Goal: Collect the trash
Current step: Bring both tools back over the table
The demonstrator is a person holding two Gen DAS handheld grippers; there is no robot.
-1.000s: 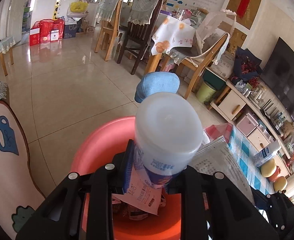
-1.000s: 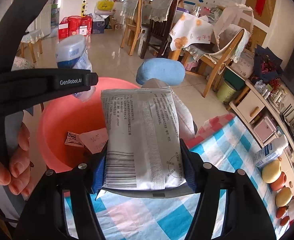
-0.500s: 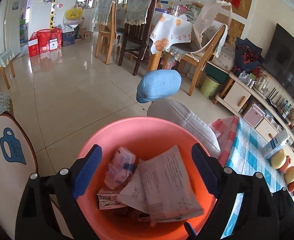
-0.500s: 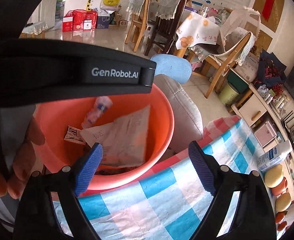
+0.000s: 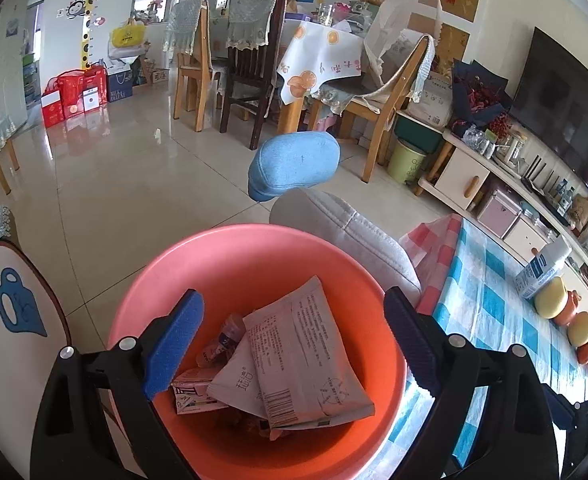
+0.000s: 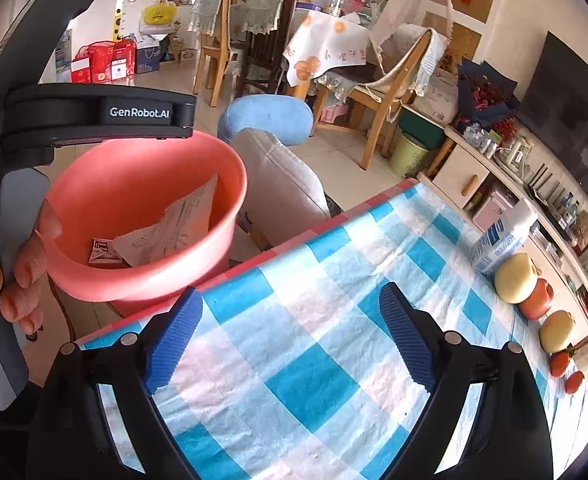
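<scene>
Two hand-held grippers are now empty. The left hand-held gripper (image 5: 292,344) hangs released over the pink basin (image 5: 230,256), and directly under its fingers lie the grey packet (image 5: 305,356) and the small bottle (image 5: 222,340), which a second ago were held, one in each gripper. The right hand-held gripper (image 6: 290,344) has its jaws opening, with nothing between them, and it has moved back over the checked surface (image 6: 333,280); the basin is to its left (beside the surface's edge). Both pieces of trash are collected, I think. Farther right stand a carton (image 6: 497,244) and some fruit (image 6: 517,280).
</scene>
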